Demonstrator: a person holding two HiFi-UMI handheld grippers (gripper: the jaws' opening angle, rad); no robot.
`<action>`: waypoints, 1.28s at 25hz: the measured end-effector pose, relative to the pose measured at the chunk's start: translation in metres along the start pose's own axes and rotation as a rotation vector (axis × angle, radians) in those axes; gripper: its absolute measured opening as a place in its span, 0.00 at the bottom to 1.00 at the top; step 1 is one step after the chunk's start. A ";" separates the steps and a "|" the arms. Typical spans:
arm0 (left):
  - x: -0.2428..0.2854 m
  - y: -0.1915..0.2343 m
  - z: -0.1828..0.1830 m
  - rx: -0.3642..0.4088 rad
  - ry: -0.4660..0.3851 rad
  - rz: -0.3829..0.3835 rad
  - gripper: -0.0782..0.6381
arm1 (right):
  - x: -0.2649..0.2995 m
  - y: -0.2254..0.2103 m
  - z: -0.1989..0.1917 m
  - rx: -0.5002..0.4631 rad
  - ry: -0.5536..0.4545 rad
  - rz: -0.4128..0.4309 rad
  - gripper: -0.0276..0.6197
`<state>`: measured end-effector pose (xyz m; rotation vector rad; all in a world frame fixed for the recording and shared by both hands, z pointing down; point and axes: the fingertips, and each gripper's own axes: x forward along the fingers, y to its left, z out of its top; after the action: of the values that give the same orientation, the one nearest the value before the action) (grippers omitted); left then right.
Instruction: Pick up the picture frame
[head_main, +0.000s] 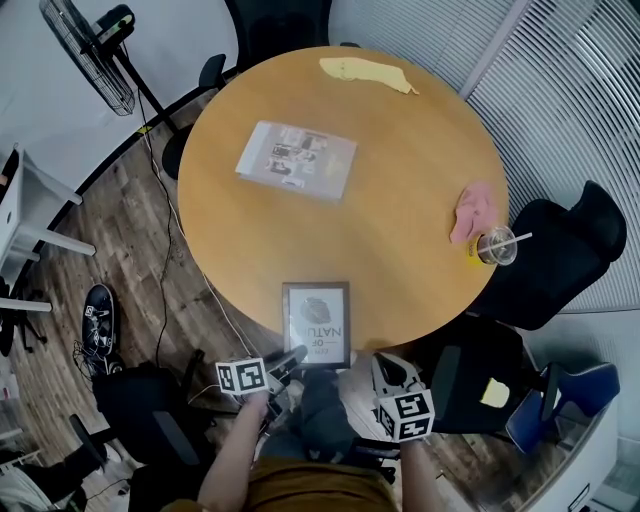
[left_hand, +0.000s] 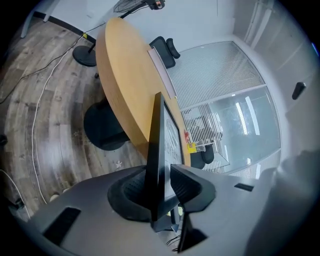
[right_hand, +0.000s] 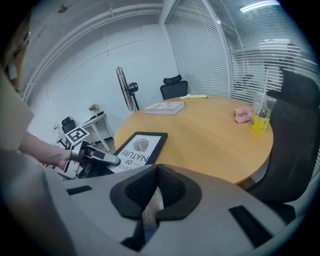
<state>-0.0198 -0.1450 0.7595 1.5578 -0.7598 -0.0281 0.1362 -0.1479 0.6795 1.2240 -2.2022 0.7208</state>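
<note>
Left gripper (head_main: 290, 358): 2 jaws clamp a corner of the black rectangular picture frame (head_main: 317, 322), flat on the round wooden table (head_main: 400, 200). Right gripper (right_hand: 157, 170): jaws closed, empty.

The picture frame (head_main: 317, 323) lies flat on the counter (head_main: 400, 190) at its near edge, straight in front of the person. Farther back and a little to the left lies a book (head_main: 296, 160). Behind that, at the far rim, lies a cloth (head_main: 366, 73). A cup (head_main: 496, 246) stands at the right rim, with a second cloth (head_main: 473, 210) just beside it on its far side. The left tool (head_main: 297, 356) sits at the frame's near left corner, with the frame's edge between its jaws. The right tool (head_main: 378, 362) is just off the near right corner. A fan (head_main: 90, 50) stands on the floor (head_main: 130, 230) at the far left. A shoe (head_main: 98, 318) lies on the floor to the left of the frame. A chair (head_main: 555, 260) stands to the right of the cup.
</note>
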 end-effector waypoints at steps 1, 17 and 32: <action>0.000 0.000 0.000 -0.007 0.002 0.000 0.30 | -0.001 0.001 0.001 0.000 -0.005 0.000 0.06; -0.009 -0.020 0.003 -0.028 -0.019 -0.033 0.22 | -0.018 0.013 0.015 -0.030 -0.058 -0.023 0.06; -0.021 -0.062 0.013 0.067 -0.051 -0.066 0.18 | -0.047 0.030 0.028 -0.078 -0.103 -0.050 0.06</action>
<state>-0.0144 -0.1509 0.6928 1.6510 -0.7553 -0.0922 0.1267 -0.1253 0.6224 1.2988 -2.2516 0.5577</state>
